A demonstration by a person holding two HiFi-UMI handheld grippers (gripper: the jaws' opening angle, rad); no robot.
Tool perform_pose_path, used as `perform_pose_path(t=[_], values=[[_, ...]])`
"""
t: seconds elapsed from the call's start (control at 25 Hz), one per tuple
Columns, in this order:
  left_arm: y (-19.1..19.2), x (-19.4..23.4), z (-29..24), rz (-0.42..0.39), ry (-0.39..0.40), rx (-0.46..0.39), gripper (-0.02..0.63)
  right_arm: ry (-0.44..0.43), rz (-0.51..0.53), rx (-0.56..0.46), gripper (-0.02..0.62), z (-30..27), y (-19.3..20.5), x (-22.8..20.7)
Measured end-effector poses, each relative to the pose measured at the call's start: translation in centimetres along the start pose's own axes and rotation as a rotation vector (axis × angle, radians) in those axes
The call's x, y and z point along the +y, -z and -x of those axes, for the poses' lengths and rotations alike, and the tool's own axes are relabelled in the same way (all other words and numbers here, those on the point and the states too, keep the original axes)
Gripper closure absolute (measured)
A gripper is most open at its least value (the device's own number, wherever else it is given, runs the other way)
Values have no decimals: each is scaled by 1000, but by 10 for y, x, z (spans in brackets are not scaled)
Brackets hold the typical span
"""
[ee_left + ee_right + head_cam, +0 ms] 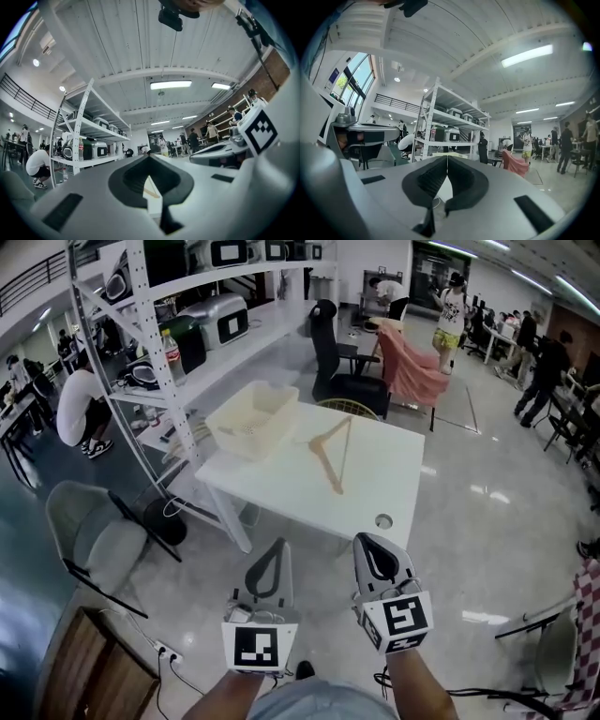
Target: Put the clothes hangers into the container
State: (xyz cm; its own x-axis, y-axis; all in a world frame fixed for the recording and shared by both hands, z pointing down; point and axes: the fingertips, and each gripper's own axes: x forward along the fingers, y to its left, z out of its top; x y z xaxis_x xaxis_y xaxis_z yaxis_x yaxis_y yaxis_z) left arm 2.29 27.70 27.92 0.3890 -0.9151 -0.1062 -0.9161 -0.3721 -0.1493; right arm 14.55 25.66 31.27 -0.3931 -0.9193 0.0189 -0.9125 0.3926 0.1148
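While L claw (278, 546) & R claw (365, 542) are pinched together empty, hanger (333, 457) lies flat on table (398, 474), long axis near-to-far.

White rectangular table (394, 474) — carrying a cream plastic tub-shaped container (255, 418) at its far left corner and a light wooden clothes hanger (329, 471) lying flat near the middle, apart from it. Round cable hole (382, 520) near the right front edge.

Ceiling strip lights (170, 85) brighten everything evenly; fisheye warps, darkens edges.
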Motion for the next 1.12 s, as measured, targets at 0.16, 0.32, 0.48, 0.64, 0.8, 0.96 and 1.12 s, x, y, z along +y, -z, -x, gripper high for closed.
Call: perform_pose_path(t=[0.16,0.32,0.48,0.64,0.8,0.96,1.12], values=[[5,19,-16,5,9,-12,594,17,15,-10,584,-22,-4,1],[17,24,-29,19,23,1,595,30,17,10,584,-35,3,-3],[32,28,-43,44,33,42,595,38,16,35,584,-48,11,-10],[51,33,-62,43,39,80,595,42,10,64,583,-66,26,-18],[64,38,-92,50,43,94,595,46,11,68,583,-93,34,-34],[74,44,-132,38,53,101,594,49,0,71,584,-127,39,-58],[88,49,-176,35,49,132,594,44,-17,85,583,-164,49,-87]])
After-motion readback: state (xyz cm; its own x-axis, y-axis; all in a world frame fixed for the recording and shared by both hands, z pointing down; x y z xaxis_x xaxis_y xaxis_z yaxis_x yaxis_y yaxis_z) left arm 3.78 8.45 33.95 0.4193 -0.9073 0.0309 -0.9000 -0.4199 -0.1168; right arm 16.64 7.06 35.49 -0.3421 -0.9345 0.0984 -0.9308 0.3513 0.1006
